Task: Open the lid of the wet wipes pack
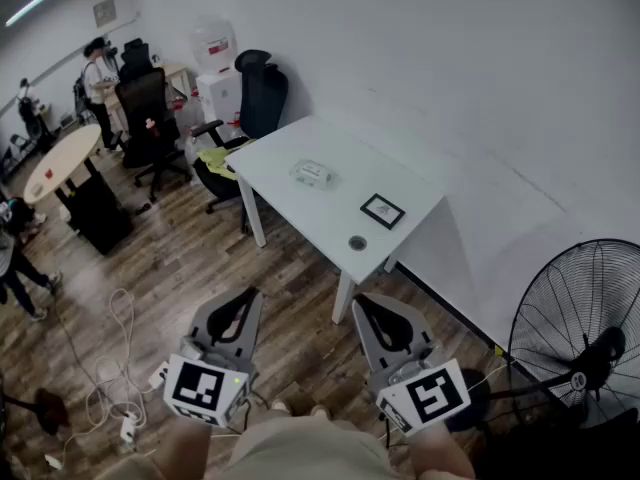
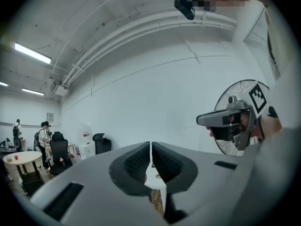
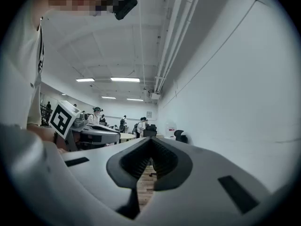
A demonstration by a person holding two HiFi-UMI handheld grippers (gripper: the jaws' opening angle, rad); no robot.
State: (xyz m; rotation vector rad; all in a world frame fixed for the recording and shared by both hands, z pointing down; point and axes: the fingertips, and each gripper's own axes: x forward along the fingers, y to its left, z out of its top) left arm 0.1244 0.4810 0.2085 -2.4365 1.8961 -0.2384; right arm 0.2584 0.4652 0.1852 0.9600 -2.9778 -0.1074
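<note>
The wet wipes pack (image 1: pixel 313 174) lies flat near the middle of a white table (image 1: pixel 290 153) well ahead of me in the head view. Both grippers hang close to my body, over the wooden floor and far short of the table. My left gripper (image 1: pixel 250 296) has its jaws together with nothing between them; its own view shows them meeting (image 2: pixel 151 147). My right gripper (image 1: pixel 361 303) is shut and empty too, its jaws meeting (image 3: pixel 150 142). The pack's lid is too small to make out.
On the table also sit a small black-framed card (image 1: pixel 382 210) and a round dark object (image 1: pixel 357 242). A standing fan (image 1: pixel 585 313) is at the right. Office chairs (image 1: pixel 150 118), a round table (image 1: pixel 62 161), people and floor cables (image 1: pixel 110 358) lie to the left.
</note>
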